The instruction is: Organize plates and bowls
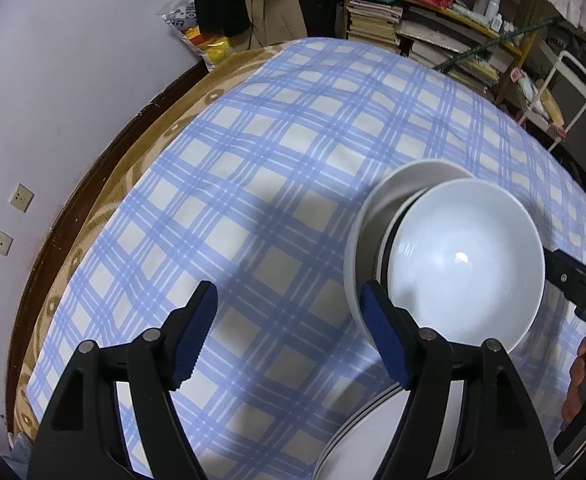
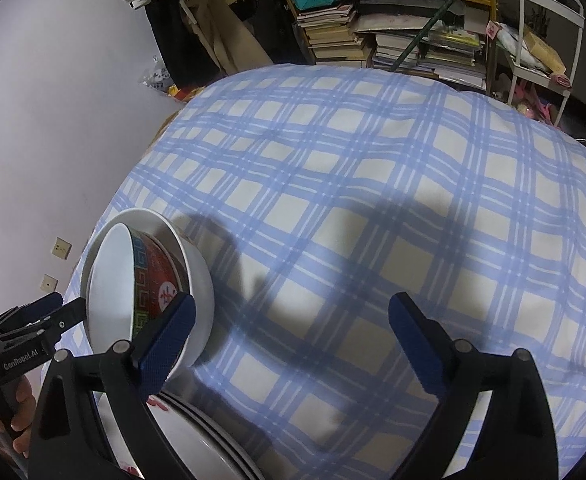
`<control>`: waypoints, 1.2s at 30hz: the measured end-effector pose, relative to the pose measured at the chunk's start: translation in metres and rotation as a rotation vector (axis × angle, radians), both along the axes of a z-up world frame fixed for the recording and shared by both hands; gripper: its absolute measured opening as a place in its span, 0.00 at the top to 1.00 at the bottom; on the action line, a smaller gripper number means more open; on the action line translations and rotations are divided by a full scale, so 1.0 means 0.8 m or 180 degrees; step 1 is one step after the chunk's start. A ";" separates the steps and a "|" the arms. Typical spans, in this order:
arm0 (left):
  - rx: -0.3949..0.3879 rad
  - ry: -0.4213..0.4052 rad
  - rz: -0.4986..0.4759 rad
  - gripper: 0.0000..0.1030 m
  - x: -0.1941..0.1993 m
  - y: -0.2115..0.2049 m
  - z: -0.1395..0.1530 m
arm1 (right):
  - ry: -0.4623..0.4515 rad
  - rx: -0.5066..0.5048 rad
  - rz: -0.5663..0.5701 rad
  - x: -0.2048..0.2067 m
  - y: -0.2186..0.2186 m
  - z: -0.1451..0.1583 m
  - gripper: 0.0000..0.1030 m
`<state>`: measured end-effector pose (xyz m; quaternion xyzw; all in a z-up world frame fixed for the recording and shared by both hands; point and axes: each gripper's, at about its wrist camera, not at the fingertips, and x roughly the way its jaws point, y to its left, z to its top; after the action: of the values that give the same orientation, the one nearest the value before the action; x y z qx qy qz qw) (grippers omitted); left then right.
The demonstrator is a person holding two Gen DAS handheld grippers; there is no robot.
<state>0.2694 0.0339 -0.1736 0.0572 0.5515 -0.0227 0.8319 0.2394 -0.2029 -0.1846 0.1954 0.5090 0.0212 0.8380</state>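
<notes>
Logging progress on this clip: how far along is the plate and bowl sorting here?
Mostly done, it seems. A patterned bowl sits tilted inside a white bowl, and a stack of plates lies beside them on the checked cloth. Both the left gripper and right gripper are open and empty. Possibly left: settling the tilted bowl.

Bowls: your red-patterned bowl (image 2: 157, 280) nests tilted inside a white bowl (image 2: 197, 280)
Plates: your stacked plates (image 2: 201, 436) lie just below
</notes>
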 end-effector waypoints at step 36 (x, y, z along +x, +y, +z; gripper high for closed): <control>0.0076 0.0026 0.0022 0.28 0.002 -0.004 -0.009 | 0.0141 -0.0068 0.0083 0.003 0.022 -0.011 0.01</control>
<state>0.2708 0.0309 -0.1804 0.0651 0.5554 -0.0135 0.8289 0.2415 -0.1853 -0.1931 0.1803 0.5302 0.0225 0.8282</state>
